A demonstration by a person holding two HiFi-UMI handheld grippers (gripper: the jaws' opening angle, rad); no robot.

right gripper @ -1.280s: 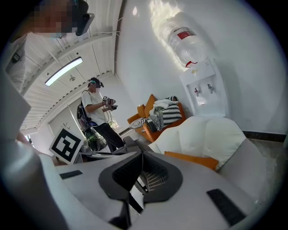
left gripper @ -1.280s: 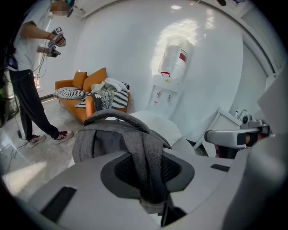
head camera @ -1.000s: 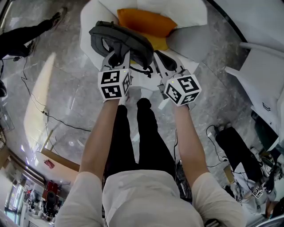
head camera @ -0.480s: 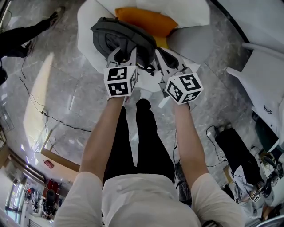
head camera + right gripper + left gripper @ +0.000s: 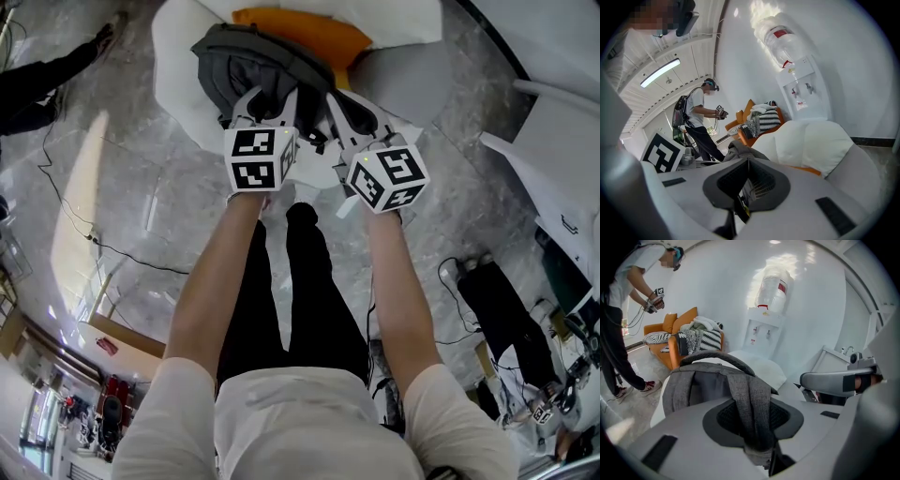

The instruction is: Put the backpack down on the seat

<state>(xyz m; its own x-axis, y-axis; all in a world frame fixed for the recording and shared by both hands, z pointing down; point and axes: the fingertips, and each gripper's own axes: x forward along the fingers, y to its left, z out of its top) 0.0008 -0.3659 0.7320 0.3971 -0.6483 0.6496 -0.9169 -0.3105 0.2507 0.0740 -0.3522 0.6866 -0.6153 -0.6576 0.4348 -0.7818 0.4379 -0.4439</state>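
Note:
A grey backpack (image 5: 251, 67) lies on the white seat (image 5: 178, 89), partly over an orange cushion (image 5: 305, 26). My left gripper (image 5: 268, 99) reaches onto the bag's near side. In the left gripper view its jaws have just been opening a little, with a grey webbing strap (image 5: 749, 399) still pinched between them at the left gripper (image 5: 757, 439), and the bag's carry handle (image 5: 715, 358) arches beyond. My right gripper (image 5: 349, 116) sits beside the bag's right edge. The right gripper (image 5: 742, 188) is shut, with a thin dark strap showing at its seam.
The seat's white back cushion (image 5: 815, 140) rises behind the bag. A water dispenser (image 5: 765, 324) stands against the wall, with an orange sofa (image 5: 670, 341) and another person (image 5: 626, 296) at the left. Cables (image 5: 84, 230) trail over the marble floor. White furniture (image 5: 553, 178) stands at the right.
Both grippers have moved forward and down toward the seat, and the left one has shifted right. The backpack has sunk onto the seat and now hides more of the orange cushion.

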